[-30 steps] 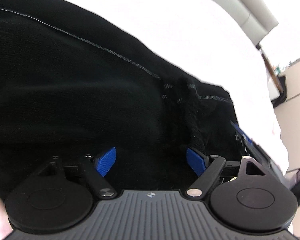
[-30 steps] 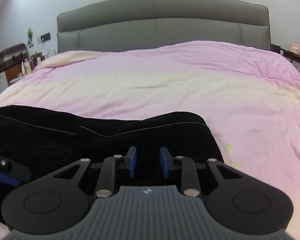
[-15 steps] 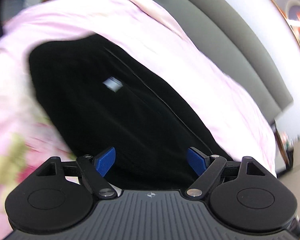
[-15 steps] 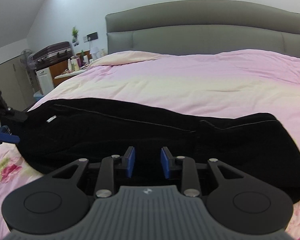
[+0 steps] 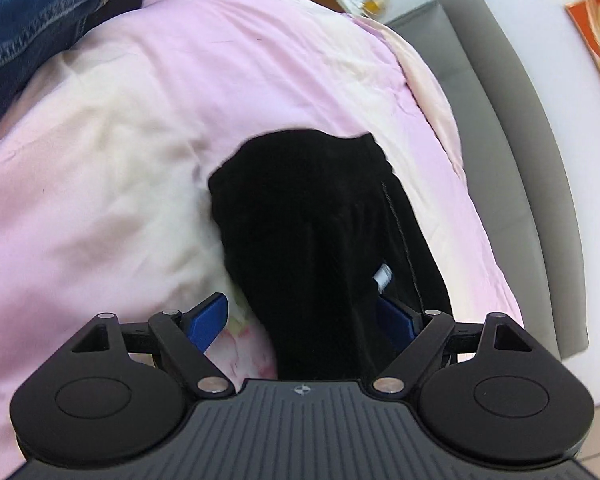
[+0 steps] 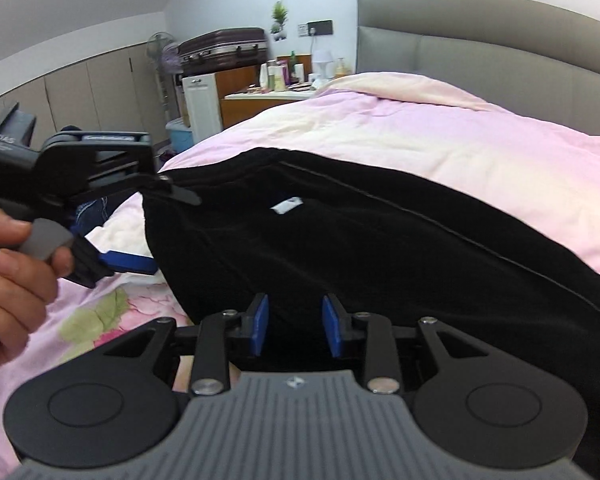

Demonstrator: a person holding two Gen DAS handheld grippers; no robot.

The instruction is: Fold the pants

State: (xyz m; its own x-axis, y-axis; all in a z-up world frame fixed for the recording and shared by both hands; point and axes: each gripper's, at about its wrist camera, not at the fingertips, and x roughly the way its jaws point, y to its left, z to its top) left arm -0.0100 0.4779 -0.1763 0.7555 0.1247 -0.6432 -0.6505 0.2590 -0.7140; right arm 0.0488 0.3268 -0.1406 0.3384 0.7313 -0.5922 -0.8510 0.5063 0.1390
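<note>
the black pants [image 5: 320, 232] now run from bottom centre up to mid-frame over the pink duvet [image 5: 140, 128], narrower than half a second ago. the left gripper [image 5: 304, 324] stays spread wide around the cloth; the right gripper [image 6: 296, 324] remains half-parted against the cloth's near edge.

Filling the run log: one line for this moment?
step: fold | black pants on pink duvet | left tongs open around fabric | right tongs apart, fabric between
</note>
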